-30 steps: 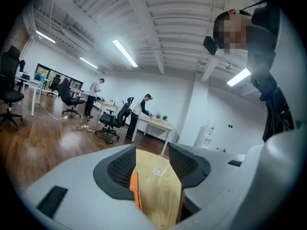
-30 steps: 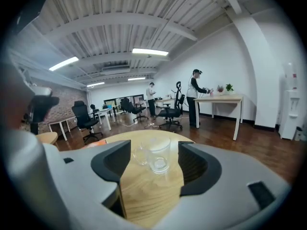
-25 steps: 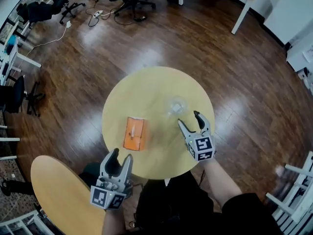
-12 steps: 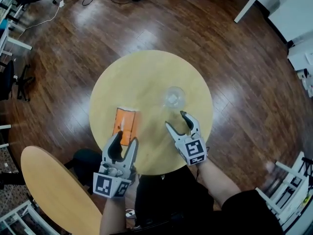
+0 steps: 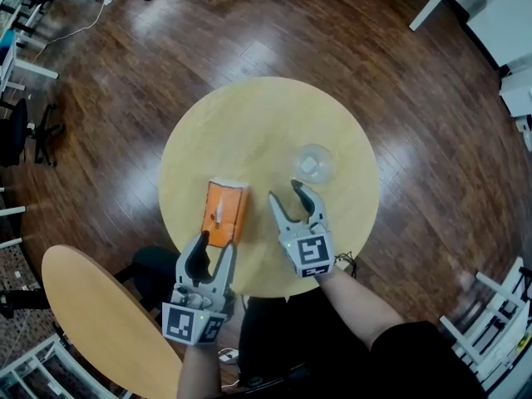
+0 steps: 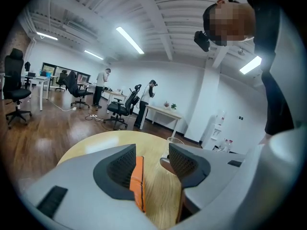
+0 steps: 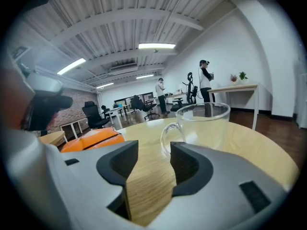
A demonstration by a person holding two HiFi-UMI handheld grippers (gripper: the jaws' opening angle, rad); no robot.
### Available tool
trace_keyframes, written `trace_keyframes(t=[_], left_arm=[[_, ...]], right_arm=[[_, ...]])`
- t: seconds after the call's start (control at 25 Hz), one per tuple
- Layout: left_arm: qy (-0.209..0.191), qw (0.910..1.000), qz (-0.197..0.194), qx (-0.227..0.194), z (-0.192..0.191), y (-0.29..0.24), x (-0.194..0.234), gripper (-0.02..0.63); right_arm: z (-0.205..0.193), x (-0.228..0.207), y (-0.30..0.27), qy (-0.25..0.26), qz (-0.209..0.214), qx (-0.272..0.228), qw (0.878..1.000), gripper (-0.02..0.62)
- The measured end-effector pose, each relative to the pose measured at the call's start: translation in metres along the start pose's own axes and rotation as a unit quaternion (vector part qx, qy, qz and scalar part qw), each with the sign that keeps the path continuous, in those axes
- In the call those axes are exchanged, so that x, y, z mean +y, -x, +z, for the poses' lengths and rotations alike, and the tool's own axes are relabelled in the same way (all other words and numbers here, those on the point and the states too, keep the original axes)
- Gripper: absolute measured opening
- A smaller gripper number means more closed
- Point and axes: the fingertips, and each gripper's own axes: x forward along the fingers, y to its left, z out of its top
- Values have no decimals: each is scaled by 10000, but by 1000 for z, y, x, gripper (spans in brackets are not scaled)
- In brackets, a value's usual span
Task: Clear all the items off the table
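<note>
Clear glass mug (image 5: 315,163) and flat orange box (image 5: 226,213) sit on the round pale wooden table (image 5: 249,115), nothing cleared. Right gripper (image 5: 287,194) just short of mug, jaws closing, empty; left gripper (image 5: 214,248) half-open, empty, at table edge. Next probably: straddle mug handle.

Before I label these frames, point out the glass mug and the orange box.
glass mug (image 5: 315,164), head view, inside of its base.
orange box (image 5: 225,214), head view, middle of its top face.

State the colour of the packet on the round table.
The packet is orange; clearest in the head view.
</note>
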Motion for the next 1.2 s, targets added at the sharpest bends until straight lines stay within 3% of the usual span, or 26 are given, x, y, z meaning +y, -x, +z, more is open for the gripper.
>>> trace_keyframes(t=[0.12,0.36,0.48,0.64,0.76,0.92,1.2], left_arm=[[-12,9999,77,115,-6,14,11,221],[-23,9996,227,142,-9,31,33,221],[-99,9995,276,74,-5,36,43,221],[-12,9996,270,71,-5,43,49,221],[41,9996,268,67,-7,48,52,221],[196,9996,200,94,-13,51,51,221],[198,9997,143,-10,-14,53,43,221]], right_arm=[[2,-3,-13,58,-259,-136,9996,211],[-2,-14,-25,337,-674,-228,9969,127],[-2,-15,-26,453,-912,-247,9945,122],[2,-24,-29,450,-1185,-182,9918,55],[4,-23,-28,592,-1154,-142,9915,49],[5,-14,-23,1090,-769,-157,9909,38],[3,5,0,1251,-359,-243,9912,43]])
